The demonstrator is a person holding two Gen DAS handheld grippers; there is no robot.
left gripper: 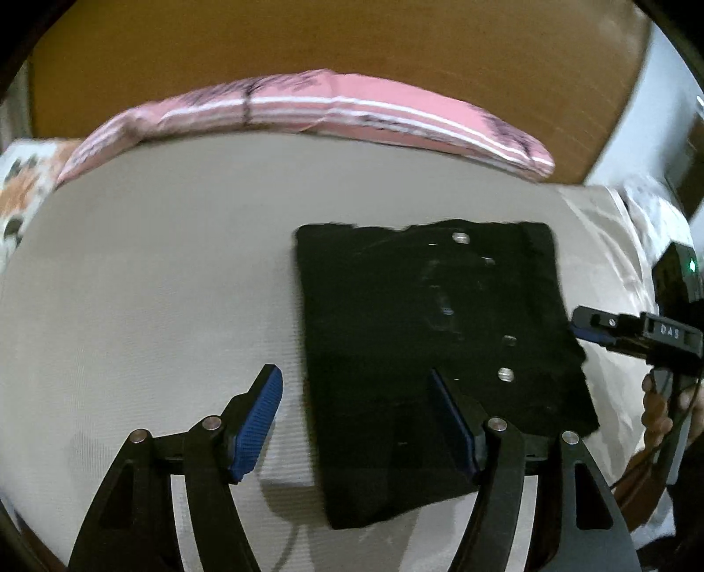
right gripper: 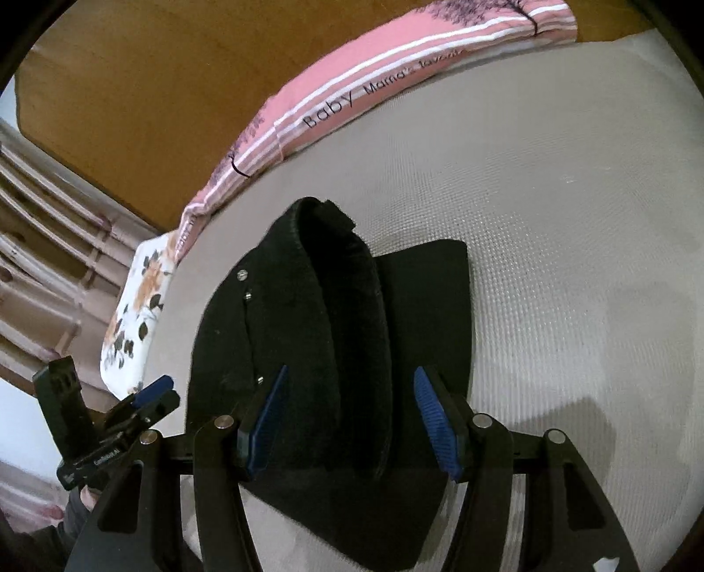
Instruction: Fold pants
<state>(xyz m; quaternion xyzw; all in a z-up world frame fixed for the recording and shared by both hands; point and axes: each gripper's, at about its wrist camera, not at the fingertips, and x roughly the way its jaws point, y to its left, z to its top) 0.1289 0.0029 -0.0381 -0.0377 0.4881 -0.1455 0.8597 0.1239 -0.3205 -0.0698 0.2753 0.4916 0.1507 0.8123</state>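
The black pants point(left gripper: 431, 334) lie folded into a flat rectangle on the beige bed sheet point(left gripper: 154, 273), small metal studs showing on top. My left gripper point(left gripper: 356, 396) is open above their left edge, one blue pad over bare sheet and the other over the cloth. The right gripper point(left gripper: 592, 328) reaches the pants' right edge, with a hand behind it. In the right wrist view the pants point(right gripper: 273, 334) show a raised thick fold running between the fingers of my right gripper point(right gripper: 352, 409), which is open, its right pad clear of the cloth. The left gripper point(right gripper: 152, 396) appears at the lower left.
A pink striped cushion point(left gripper: 308, 108) with printed lettering lies along the far side of the sheet against a brown wooden headboard point(left gripper: 308, 39). A floral pillow point(right gripper: 136, 308) lies at the sheet's edge. White crumpled bedding point(left gripper: 616, 229) is at the right.
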